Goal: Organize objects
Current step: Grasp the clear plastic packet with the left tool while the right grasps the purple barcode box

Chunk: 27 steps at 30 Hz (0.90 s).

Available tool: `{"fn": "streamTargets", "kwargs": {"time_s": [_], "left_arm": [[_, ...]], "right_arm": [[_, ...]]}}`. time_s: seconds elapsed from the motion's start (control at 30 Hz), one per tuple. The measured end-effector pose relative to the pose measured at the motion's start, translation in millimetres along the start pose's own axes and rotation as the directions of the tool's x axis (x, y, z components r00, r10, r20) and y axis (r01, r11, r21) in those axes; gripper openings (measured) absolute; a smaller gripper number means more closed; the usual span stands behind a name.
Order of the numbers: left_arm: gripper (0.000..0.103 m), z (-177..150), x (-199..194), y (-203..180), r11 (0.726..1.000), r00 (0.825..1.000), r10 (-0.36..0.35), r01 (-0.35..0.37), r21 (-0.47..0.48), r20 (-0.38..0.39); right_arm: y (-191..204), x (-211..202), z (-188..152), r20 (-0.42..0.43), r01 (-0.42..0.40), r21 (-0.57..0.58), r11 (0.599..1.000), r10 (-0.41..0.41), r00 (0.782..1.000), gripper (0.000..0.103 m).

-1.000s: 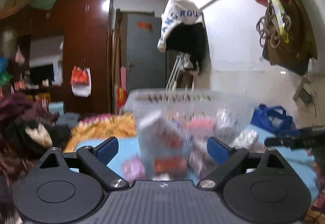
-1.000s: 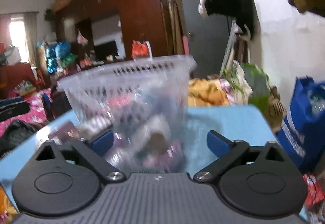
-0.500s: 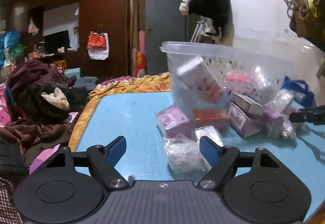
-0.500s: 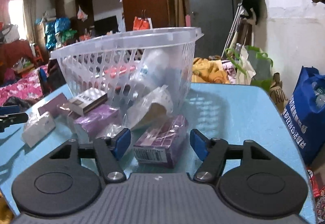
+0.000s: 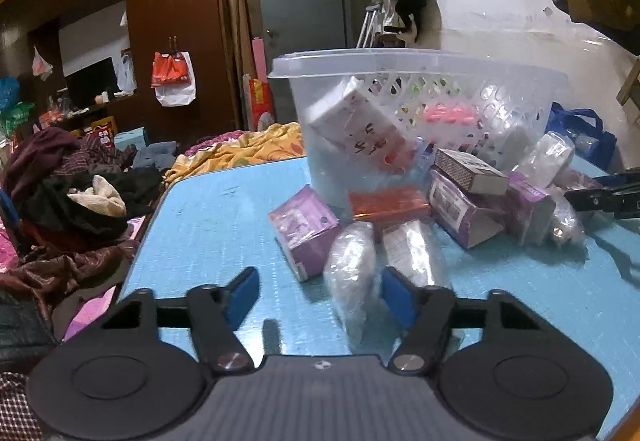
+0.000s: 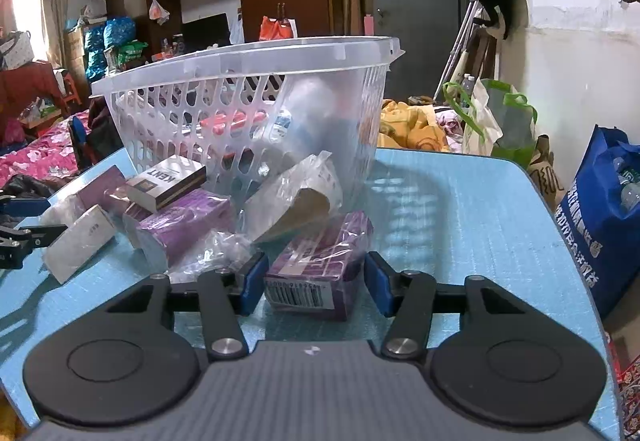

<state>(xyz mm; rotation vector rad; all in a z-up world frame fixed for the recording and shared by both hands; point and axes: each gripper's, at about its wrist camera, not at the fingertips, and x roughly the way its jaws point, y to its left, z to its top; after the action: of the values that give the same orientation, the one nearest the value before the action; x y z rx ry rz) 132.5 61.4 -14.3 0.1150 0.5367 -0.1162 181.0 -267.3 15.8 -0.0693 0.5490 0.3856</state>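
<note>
The left gripper [image 5: 318, 297] is held low and level over the near edge of the blue table [image 5: 224, 225], pointing at the heap of goods; its blue fingers [image 5: 240, 295] are spread wide with nothing between them, though a clear plastic-wrapped packet [image 5: 350, 265] lies just ahead, close to the right finger. Beyond it sit a purple box [image 5: 306, 231], an orange-red box [image 5: 388, 203] and a second wrapped packet [image 5: 414, 251], all near one another on the table. The clear plastic basket [image 5: 420, 69] stands at the far side of the heap with a white box [image 5: 360, 129] tilted inside it.

The right gripper [image 6: 314, 281] is also low and level, close to the tabletop, and its spread fingers [image 6: 252, 277] flank a purple barcoded box [image 6: 320, 265] wrapped in film; the box lies between them without being pinched, gaps showing on both sides. Farther on, a wrapped paper cup [image 6: 298, 197] leans against the basket wall, and to the left a Kent cigarette pack [image 6: 168, 181] rests atop another purple carton [image 6: 184, 225]. A white box [image 6: 80, 237] lies at the left, near the left gripper's dark tip
</note>
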Motion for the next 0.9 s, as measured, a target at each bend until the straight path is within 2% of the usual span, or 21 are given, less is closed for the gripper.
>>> {"fn": "streamTargets", "kwargs": {"time_s": [0.03,0.13,0.17,0.3,0.5,0.63,0.73,0.83,0.9], "left_arm": [[0.060,0.4,1.1,-2.8,1.000,1.000,-0.001,0.001,0.014,-0.003],[0.038,-0.1,0.9,-11.7,0.999,1.000,0.011,-0.012,0.046,0.009],[0.037,-0.7,0.1,-13.9,0.998,1.000,0.008,-0.009,0.054,0.016],[0.037,-4.2,-10.2,-15.3,0.998,0.995,-0.032,0.027,0.059,0.091],[0.037,-5.8,-14.8,-17.9,0.996,0.991,-0.047,0.037,0.081,0.125],[0.037,-6.1,-15.1,-20.4,0.995,0.991,-0.040,0.027,0.096,0.130],[0.037,-6.8,-16.8,-19.1,0.995,0.990,-0.045,0.033,0.090,0.137],[0.037,-7.7,-19.0,-17.7,0.996,0.988,-0.045,0.032,0.084,0.151],[0.037,-8.0,-19.9,-16.9,0.996,0.987,-0.047,0.034,0.081,0.155]], "right_arm": [[0.4,-0.4,-0.1,0.002,0.002,-0.002,1.000,-0.002,1.000,0.055],[0.2,-2.5,-0.5,0.013,0.005,0.000,1.000,-0.005,1.000,0.055],[-0.5,-3.7,-0.8,0.021,0.005,0.004,1.000,-0.005,1.000,0.055],[-5.7,-10.3,-2.2,0.066,0.002,0.041,0.999,-0.005,0.998,0.054],[-7.5,-23.1,-5.3,0.155,-0.003,0.064,0.998,-0.007,0.988,0.053],[-9.9,-36.1,-9.9,0.246,-0.005,0.092,0.996,-0.018,0.969,0.053],[-13.0,-46.0,-14.7,0.324,-0.027,0.116,0.993,-0.012,0.946,0.053],[-13.1,-49.8,-16.5,0.361,-0.041,0.113,0.993,-0.003,0.932,0.053],[-13.1,-48.5,-15.9,0.358,-0.042,0.113,0.993,-0.001,0.934,0.053]]}}
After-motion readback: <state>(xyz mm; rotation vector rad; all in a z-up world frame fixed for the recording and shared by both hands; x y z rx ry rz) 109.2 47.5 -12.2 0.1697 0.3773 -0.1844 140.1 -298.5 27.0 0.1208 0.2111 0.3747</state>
